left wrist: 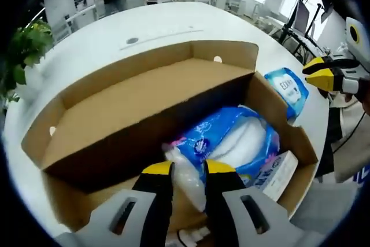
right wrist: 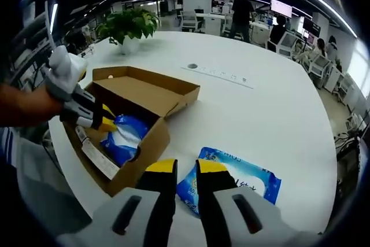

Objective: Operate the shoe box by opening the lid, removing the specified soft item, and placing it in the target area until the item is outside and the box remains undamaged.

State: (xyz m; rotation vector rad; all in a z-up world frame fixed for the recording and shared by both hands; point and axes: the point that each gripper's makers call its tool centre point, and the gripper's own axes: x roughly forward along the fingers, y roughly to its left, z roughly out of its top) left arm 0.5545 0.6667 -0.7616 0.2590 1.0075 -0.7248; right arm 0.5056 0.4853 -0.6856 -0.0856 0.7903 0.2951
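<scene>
Standing open on the white table (right wrist: pixel 277 108), the shoe box (left wrist: pixel 144 91) has its lid folded back toward 12 o'clock in the left gripper view, its long axis running from 9 to 3 o'clock there.

Inside the box, at 5 o'clock in that view, lies the soft item, a blue-and-white plastic pack (left wrist: pixel 231 143). Its long axis runs from 7 toward 1 o'clock, with the crimped clear end pointing at the camera. A small white carton (left wrist: pixel 277 173) lies just beside it, against the box's right wall.

The left gripper (left wrist: pixel 188 170) reaches into the box, its jaws narrow and closed on the pack's crimped end. The right gripper view confirms this: the left gripper (right wrist: pixel 110 123) sits at 9 o'clock, yellow tips touching the pack (right wrist: pixel 124 137) inside the box (right wrist: pixel 144 93).

A second blue pack (right wrist: pixel 231 180) lies flat on the table outside the box, at 3 o'clock in the left gripper view (left wrist: pixel 287 91).

The right gripper (right wrist: pixel 186 169) hovers above that outer pack's near end, jaws close together with a slim gap, gripping nothing.

A potted plant (right wrist: pixel 128 26) stands at the table's far edge.
</scene>
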